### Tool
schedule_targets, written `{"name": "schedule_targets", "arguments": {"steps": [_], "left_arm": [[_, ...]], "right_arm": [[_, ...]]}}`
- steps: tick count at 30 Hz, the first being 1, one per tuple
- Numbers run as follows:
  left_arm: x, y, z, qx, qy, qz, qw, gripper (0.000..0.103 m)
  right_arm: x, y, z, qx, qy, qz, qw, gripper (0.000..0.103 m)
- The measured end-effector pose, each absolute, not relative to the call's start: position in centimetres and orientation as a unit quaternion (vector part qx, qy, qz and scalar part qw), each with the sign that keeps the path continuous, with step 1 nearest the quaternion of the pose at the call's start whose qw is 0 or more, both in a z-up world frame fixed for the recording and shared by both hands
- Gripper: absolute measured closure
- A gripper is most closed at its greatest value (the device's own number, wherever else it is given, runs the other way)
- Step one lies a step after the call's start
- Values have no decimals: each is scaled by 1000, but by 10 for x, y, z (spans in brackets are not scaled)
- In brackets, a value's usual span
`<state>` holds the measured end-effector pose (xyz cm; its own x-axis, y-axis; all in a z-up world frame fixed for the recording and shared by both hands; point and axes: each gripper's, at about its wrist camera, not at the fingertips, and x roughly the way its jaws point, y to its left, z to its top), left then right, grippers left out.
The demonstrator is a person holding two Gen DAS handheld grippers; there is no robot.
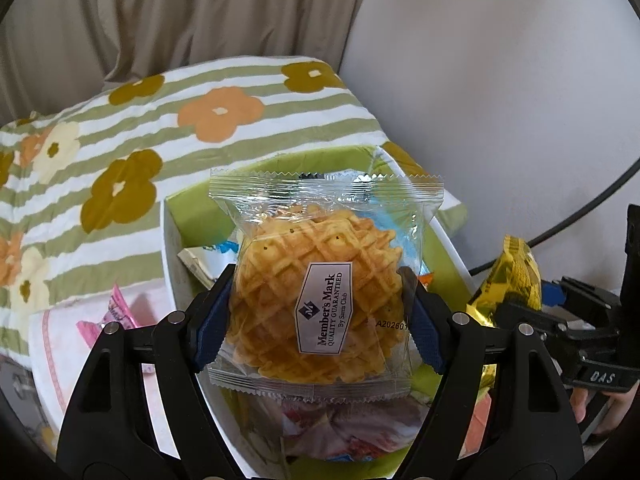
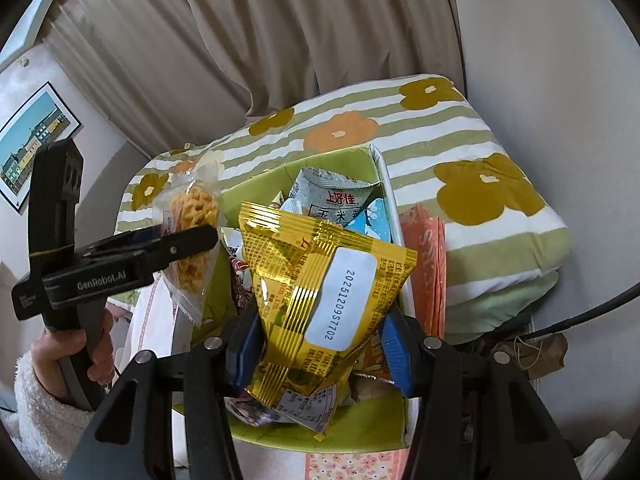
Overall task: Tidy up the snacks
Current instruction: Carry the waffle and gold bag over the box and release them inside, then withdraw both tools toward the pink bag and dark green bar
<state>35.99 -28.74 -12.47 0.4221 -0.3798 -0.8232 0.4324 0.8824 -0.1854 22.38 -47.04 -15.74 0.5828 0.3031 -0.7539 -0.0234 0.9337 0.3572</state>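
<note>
A home, most likely a bedroom, is shown. Beyond the jaws of both grippers a folded quilt (image 1: 168,128) with green stripes and printed flowers is seen, and behind it long beige curtains (image 2: 304,40) are hung against a plain white wall (image 1: 500,80). To the left of the right jaws a framed picture (image 2: 36,144) of coloured houses is fixed to the wall, and just ahead of the jaws a green box (image 2: 256,188) filled with snack packets is set against the quilt.
</note>
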Motion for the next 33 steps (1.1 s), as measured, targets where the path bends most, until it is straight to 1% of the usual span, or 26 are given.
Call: {"name": "schedule_targets", "arguments": {"steps": [1,2,3,4,9,20,22,23,24,26,29,33], "left_arm": [[362,-288,-128,29,487,-240,839,22],[363,-289,-130,32,494,-239,835,8],[364,-289,-134,36,501,-233,832,2],[365,-288,-135,38,503,-229,833,1],[359,-270,-137,29,506,-221,833,1],[324,-194,-123,13,476,-163,864,1],[320,-184,-121,10,474,-154,867,1],[317,-177,-120,10,473,-146,869,1],[313,-170,-119,10,472,-139,871,1],[307,-162,-118,7,471,-129,873,1],[292,-146,-119,-2,468,-116,876,1],[277,-130,-123,-12,469,-104,877,1]], "right_arm": [[225,-470,-159,158,448,94,875,54],[225,-470,-160,159,449,95,874,54],[225,-469,-161,160,450,95,873,54],[225,-469,-162,161,452,95,872,54],[226,-469,-165,157,457,93,871,54],[247,-454,-162,132,463,108,870,53],[250,-451,-161,130,457,108,873,48],[252,-449,-160,131,451,106,877,35],[252,-448,-159,132,445,103,880,17],[249,-448,-155,134,426,98,889,4],[240,-447,-150,133,408,90,899,4],[231,-440,-147,127,414,103,895,4]]}}
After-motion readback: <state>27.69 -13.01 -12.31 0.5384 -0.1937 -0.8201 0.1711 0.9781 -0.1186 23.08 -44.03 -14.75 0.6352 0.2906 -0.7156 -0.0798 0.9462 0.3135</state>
